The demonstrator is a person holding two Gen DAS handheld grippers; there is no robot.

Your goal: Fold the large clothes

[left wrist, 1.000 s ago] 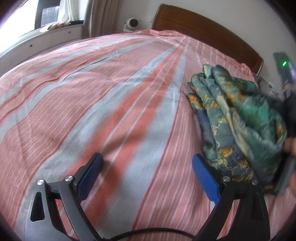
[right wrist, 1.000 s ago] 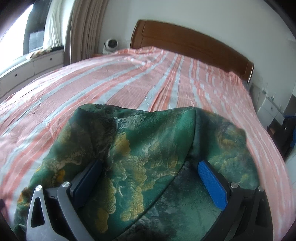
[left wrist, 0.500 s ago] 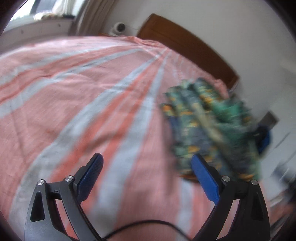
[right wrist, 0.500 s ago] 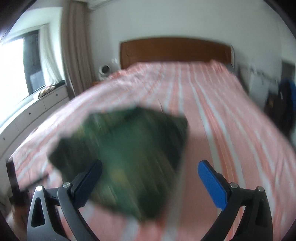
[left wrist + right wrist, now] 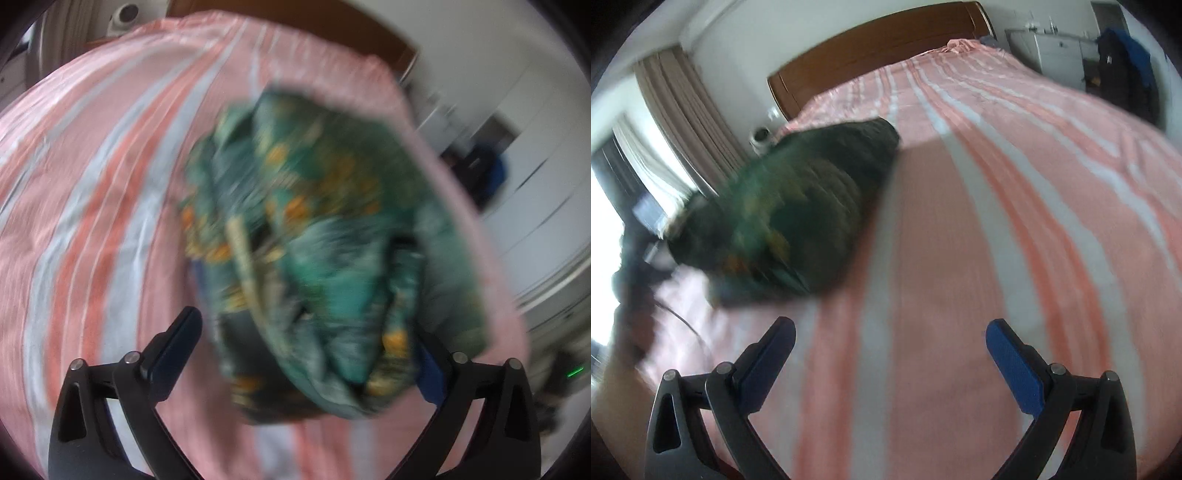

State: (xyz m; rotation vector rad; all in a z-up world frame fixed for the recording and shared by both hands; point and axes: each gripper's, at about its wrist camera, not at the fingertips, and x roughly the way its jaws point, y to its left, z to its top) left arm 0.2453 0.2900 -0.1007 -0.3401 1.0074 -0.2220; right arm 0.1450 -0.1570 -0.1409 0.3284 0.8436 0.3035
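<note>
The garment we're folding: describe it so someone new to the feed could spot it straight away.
Find the bed with the pink, white and grey striped cover and wooden headboard. On that cover lies one bunched heap of cloth, the garment. It is dark green with orange-yellow patterning, the only patterned, dark thing on the striped bedding.

Bed [image 5: 1015,206] under a pink bedspread [image 5: 960,258] with grey and white stripes, wooden headboard [image 5: 879,48] at the far end. On the bedspread, one bundled green garment [image 5: 798,221], well short of the headboard, blurred.
</note>
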